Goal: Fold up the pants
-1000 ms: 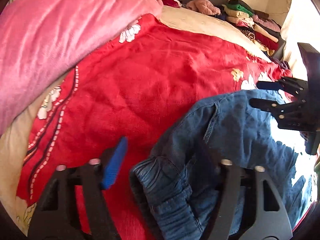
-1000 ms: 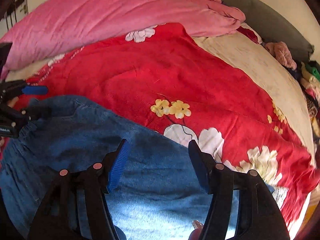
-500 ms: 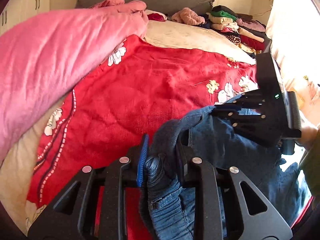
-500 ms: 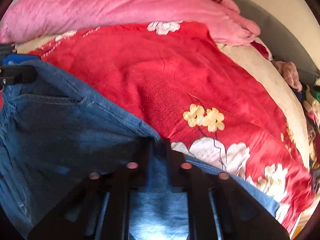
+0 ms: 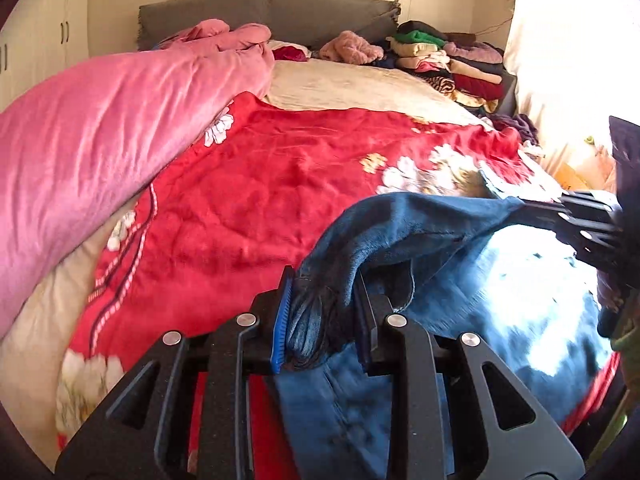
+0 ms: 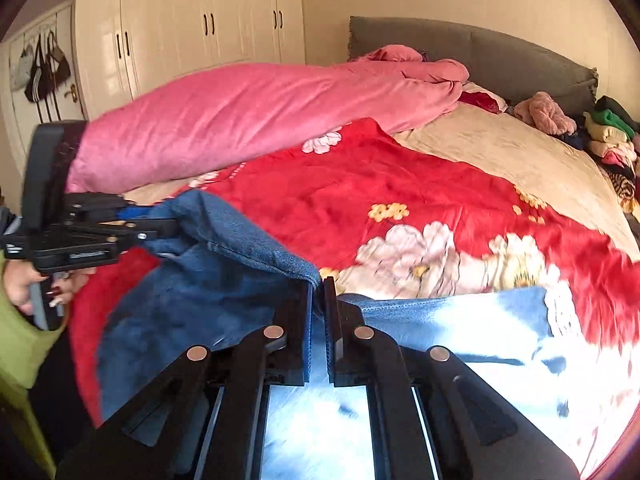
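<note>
Covering the bed's near end, red floral blanket. Lying across its near right corner, blue pants, sunlit part washed out, lower legs cut off. Clamped on bunched waistband, left gripper; pinched on fabric edge, right gripper.

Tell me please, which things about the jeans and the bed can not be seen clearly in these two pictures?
- jeans, lower part: left wrist view, washed out by sun glare; legs cut off by the bottom edge.
- jeans in right wrist view: same glare; the right gripper hides the pinched edge.
- waistband bunch: covered by the left gripper jaws.
- folded clothes pile: too small to sort.
</note>
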